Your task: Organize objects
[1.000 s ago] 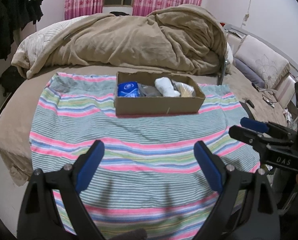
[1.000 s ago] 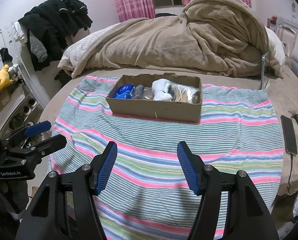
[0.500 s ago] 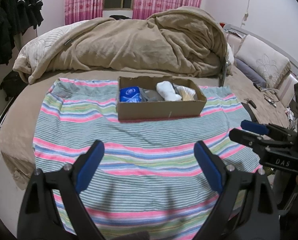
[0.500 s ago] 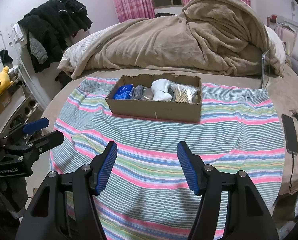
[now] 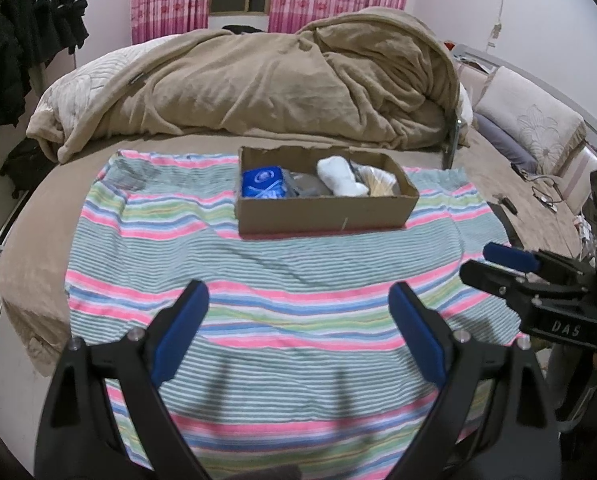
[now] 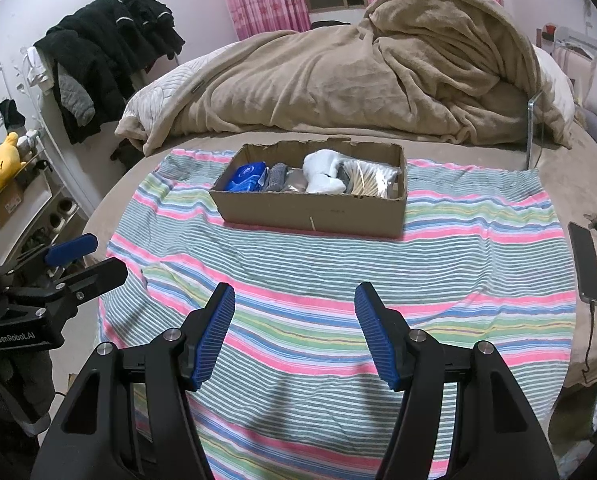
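Both grippers, left gripper (image 5: 298,320) and right gripper (image 6: 294,324), spread empty, cardboard box (image 6: 314,210) well ahead; risk: reaching in could snag the loose striped towel (image 6: 338,280)

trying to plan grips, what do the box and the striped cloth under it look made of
The box looks like plain brown corrugated cardboard, matte, with a ragged torn back rim. The striped cloth under it looks like soft woven terry or cotton towelling: fuzzy surface, loose wrinkles, no sheen. The exact fibre can't be told.

Filled cardboard box (image 6: 314,210) sits on striped towel (image 6: 438,264).
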Demonstrator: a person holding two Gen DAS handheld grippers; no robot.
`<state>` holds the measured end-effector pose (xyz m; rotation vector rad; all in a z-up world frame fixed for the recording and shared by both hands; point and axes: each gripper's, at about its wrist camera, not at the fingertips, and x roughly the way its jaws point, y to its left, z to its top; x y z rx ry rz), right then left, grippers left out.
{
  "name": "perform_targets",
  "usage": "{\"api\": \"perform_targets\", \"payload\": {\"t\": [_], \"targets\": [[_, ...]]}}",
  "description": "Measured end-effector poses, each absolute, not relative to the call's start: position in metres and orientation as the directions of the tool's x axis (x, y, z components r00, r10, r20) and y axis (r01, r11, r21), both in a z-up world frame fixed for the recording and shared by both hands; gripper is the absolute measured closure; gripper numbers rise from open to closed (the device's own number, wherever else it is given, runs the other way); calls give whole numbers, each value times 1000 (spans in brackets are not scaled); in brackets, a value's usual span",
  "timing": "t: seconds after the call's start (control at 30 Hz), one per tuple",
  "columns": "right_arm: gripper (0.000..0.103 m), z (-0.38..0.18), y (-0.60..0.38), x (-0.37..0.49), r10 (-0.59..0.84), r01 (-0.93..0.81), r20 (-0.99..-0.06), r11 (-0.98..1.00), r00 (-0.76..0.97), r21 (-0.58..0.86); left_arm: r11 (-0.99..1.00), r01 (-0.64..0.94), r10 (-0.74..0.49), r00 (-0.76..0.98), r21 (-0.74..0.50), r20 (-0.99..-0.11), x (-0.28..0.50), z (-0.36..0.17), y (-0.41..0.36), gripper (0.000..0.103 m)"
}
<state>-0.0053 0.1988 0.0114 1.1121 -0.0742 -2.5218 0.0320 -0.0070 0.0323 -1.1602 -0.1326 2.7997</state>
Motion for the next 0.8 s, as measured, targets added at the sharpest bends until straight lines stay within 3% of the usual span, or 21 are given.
{"api": "perform_targets", "payload": {"t": [0.8], "targets": [[37,6,195,-8,-366,323,-711,-924,-600,204,-989,-70,140,-690,-126,-710,29,26,-4,10]]}}
